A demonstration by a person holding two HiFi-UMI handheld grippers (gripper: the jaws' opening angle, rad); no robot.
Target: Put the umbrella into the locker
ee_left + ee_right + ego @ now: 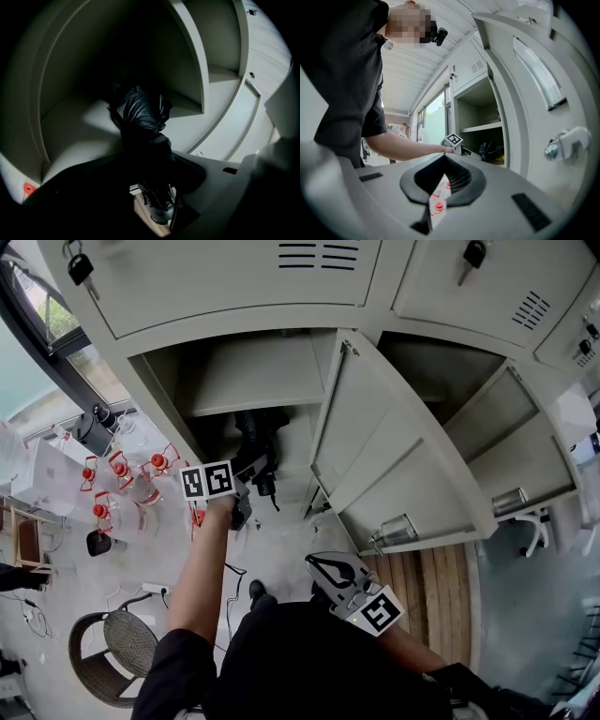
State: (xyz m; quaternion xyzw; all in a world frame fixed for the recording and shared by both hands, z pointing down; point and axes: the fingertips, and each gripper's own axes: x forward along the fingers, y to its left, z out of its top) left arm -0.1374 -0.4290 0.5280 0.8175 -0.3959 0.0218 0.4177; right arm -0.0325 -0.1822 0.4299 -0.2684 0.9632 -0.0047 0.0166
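A black folded umbrella (255,432) lies in the lower compartment of the open locker (262,371), under its shelf. In the left gripper view the umbrella (140,112) runs between the dark jaws and into the locker, with its grey handle end (161,211) nearest the camera. My left gripper (244,502) (150,157) is at the locker's mouth and is shut on the umbrella. My right gripper (323,568) (443,159) hangs back near the person's body, level and shut, with nothing in it. It faces the locker's open door (394,456).
Several red-capped bottles (122,474) stand on the floor to the left of the locker. A wicker chair (122,643) is at the lower left. A second locker (469,399) stands open on the right. Keys (80,268) hang in the upper doors.
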